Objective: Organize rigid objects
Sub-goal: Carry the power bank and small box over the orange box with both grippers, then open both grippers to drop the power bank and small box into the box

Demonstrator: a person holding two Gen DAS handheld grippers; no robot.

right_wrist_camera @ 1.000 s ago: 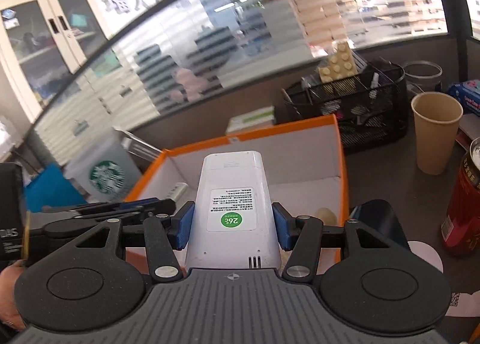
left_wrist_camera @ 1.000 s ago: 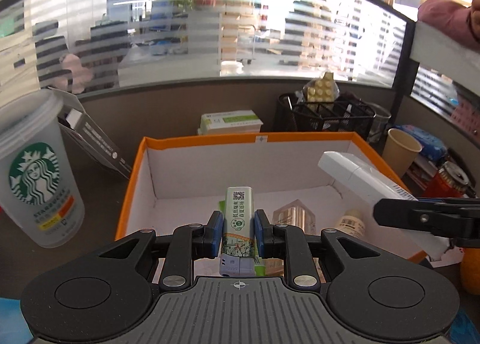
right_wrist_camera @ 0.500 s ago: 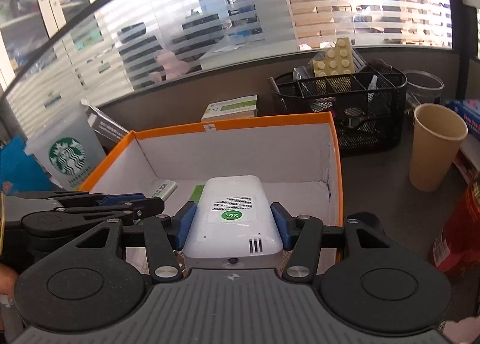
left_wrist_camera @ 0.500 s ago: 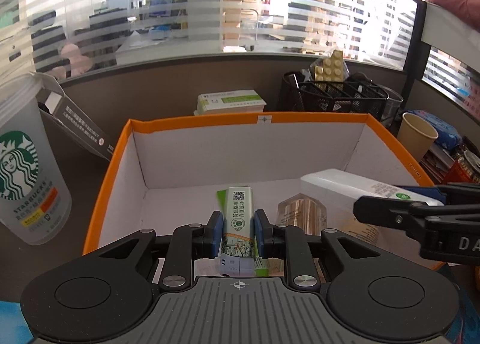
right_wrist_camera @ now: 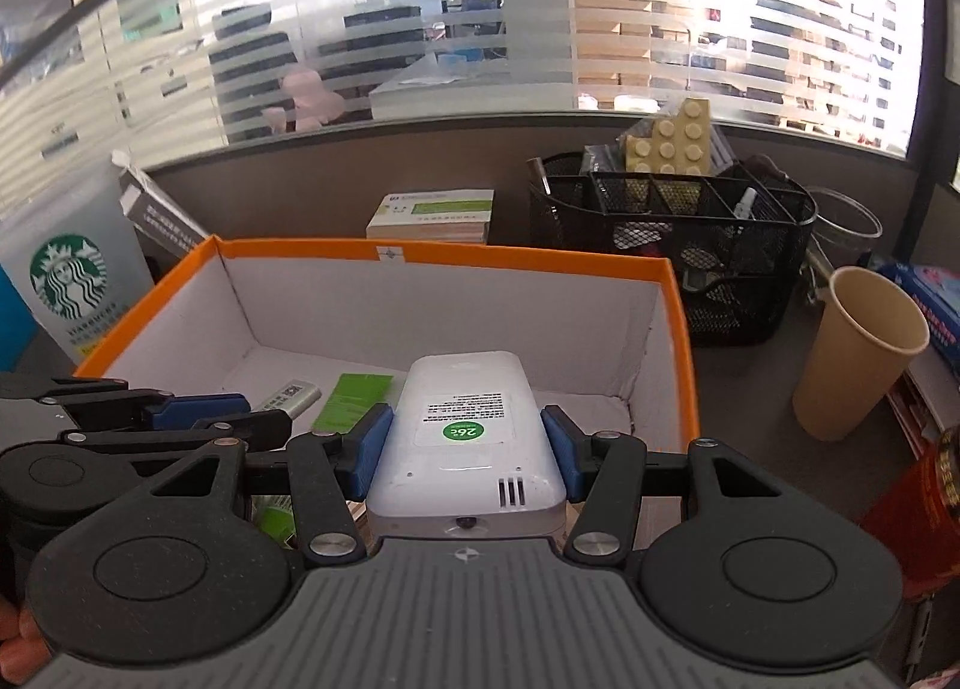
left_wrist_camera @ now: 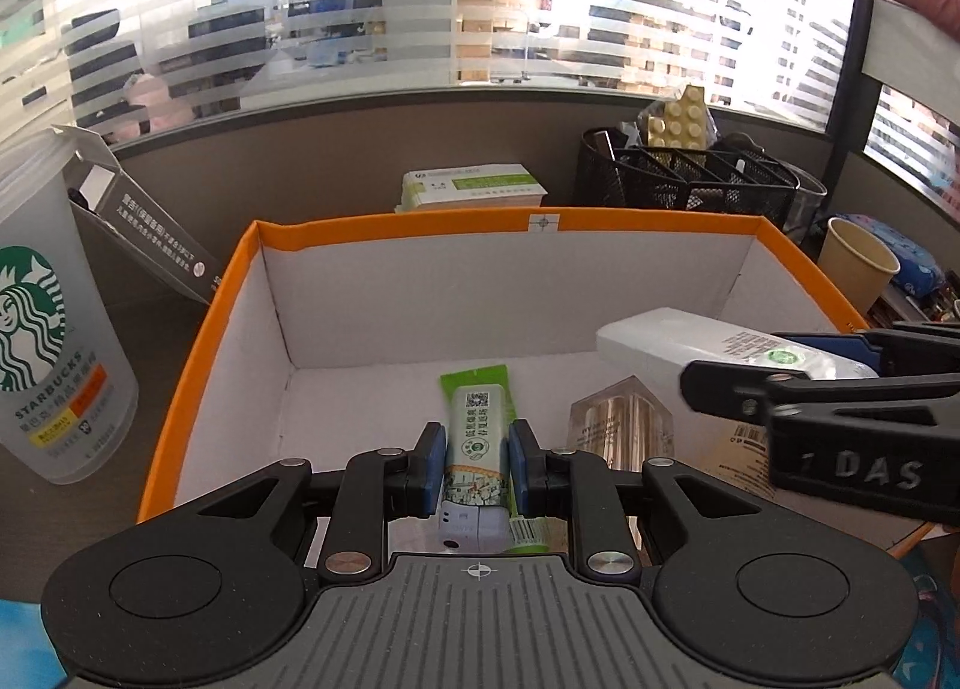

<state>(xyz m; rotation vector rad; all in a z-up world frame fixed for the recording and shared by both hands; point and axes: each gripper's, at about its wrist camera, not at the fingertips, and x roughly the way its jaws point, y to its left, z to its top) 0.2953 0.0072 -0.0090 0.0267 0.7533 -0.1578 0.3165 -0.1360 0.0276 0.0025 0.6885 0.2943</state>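
Left gripper [left_wrist_camera: 477,470] clamps one lighter [left_wrist_camera: 477,449]; right gripper [right_wrist_camera: 467,452] clamps one white remote [right_wrist_camera: 468,437]. Both held inside one orange box [left_wrist_camera: 420,224], beside one green packet [left_wrist_camera: 474,380] and one clear bottle [left_wrist_camera: 621,425].

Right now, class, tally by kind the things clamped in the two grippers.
White remote, in the right gripper: 1
Small green-labelled device, in the left gripper: 1
Total: 2
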